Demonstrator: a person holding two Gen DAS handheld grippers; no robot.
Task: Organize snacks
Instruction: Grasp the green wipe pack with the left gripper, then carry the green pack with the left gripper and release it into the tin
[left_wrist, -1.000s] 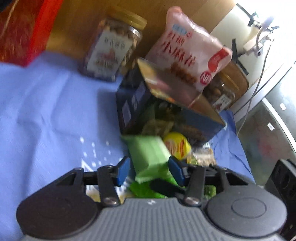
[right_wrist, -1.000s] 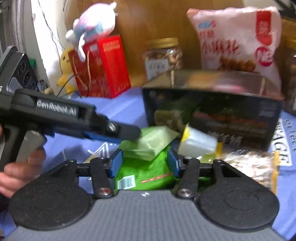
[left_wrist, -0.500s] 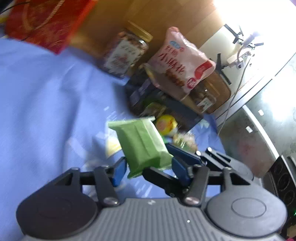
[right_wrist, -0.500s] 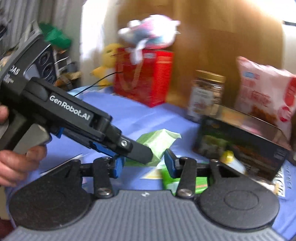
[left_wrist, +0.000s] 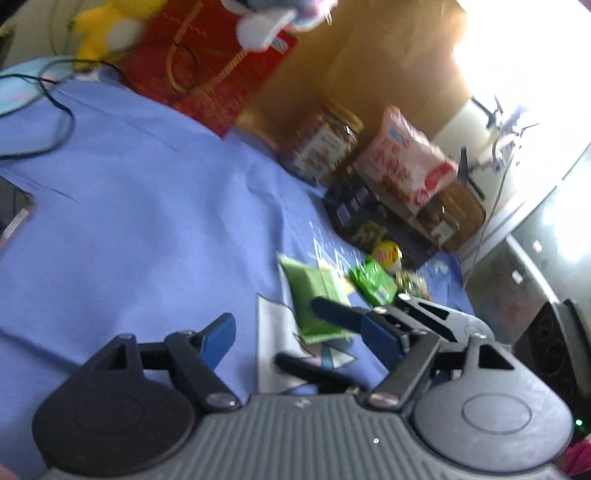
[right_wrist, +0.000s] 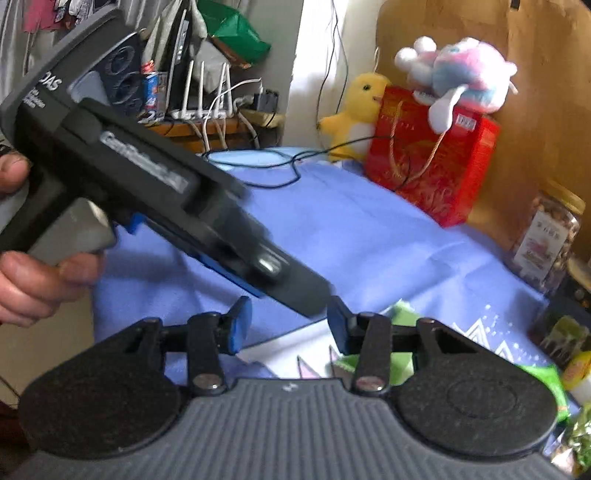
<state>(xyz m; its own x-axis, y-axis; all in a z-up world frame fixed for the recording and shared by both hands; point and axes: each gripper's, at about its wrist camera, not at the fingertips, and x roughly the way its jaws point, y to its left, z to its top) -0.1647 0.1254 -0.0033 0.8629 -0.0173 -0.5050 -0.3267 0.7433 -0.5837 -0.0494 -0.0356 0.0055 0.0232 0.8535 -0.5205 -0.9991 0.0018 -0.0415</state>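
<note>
A pale green snack packet lies flat on the blue cloth, just ahead of my left gripper. Its jaws are opening and the pads stand clear of the packet. My right gripper reaches in from the right in the left wrist view, one of its fingers crossing over the packet's near end. In the right wrist view my right gripper is open with no snack in it. One of the left gripper's fingers crosses in front of it, and the packet peeks out past the right pad.
A dark snack box, a pink bag, a nut jar, a yellow round snack and a bright green packet cluster at the back right. A red gift box carries plush toys. A phone lies at the left edge.
My left gripper carried the pale green packet away from the box, then opened; the packet now lies on the cloth. Both grippers swung left, away from the snack pile.
</note>
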